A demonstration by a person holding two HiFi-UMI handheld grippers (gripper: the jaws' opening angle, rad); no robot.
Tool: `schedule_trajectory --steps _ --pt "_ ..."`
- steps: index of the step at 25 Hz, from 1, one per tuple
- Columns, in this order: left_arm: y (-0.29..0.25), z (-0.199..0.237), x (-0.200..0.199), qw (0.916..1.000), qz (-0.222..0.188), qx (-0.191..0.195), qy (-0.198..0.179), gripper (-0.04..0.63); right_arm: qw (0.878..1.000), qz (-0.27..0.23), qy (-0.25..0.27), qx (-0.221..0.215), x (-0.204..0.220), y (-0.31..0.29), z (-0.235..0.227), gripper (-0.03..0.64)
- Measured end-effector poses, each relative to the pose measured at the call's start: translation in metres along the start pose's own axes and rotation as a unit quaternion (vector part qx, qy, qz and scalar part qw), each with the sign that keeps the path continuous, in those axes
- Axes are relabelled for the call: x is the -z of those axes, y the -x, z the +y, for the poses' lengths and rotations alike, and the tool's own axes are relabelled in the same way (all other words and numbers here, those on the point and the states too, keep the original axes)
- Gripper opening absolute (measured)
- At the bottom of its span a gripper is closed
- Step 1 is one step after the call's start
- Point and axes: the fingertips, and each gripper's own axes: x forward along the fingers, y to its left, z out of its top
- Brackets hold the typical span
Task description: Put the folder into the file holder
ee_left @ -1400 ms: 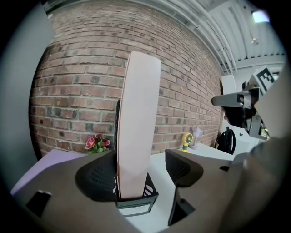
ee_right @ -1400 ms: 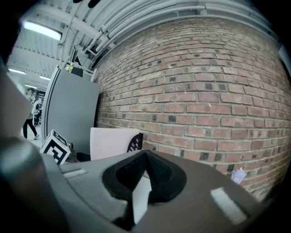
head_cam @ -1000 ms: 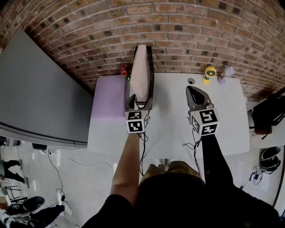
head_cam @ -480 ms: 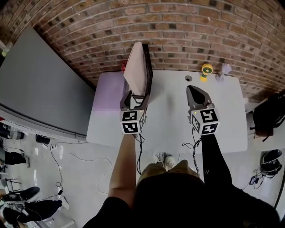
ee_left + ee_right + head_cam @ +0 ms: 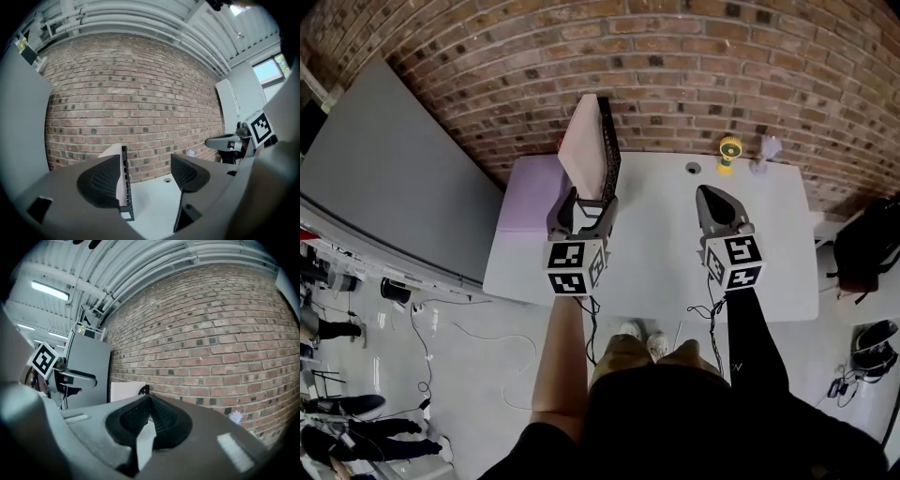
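The left claw (image 5: 582,210) has drawn back from the file holder (image 5: 608,161) toward the person, and its near end is now clear of the holder's front edge. Its jaws have spread and stand apart, empty. The folder (image 5: 582,148) in the file holder now leans further to the holder's left.

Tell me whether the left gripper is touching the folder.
Cannot tell. The left gripper view shows the left gripper open, but the folder in the file holder is partly hidden behind the left jaw; neither gap nor contact shows.
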Motion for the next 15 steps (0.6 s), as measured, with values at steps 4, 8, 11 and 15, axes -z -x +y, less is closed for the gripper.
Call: schedule_trajectory --steps 4,8,11,15 --pt "0.013 -0.018 -0.021 0.9998 -0.021 0.005 -0.006 0.324 1.000 -0.009 -0.001 0.003 -0.007 0.012 -0.004 -0.002" --pt "0.017 -0.037 -0.037 0.9992 -0.035 0.016 -0.008 0.324 1.000 -0.021 -0.009 0.011 -0.017 0.021 -0.013 -0.002" --pt "0.017 -0.049 -0.045 0.9986 -0.045 0.028 -0.005 0.324 0.999 -0.031 -0.010 0.017 -0.024 0.028 -0.020 -0.002" --pt "0.015 -0.052 -0.051 0.9977 -0.058 0.032 -0.012 0.324 0.999 -0.040 -0.005 0.020 -0.031 0.029 -0.024 -0.002"
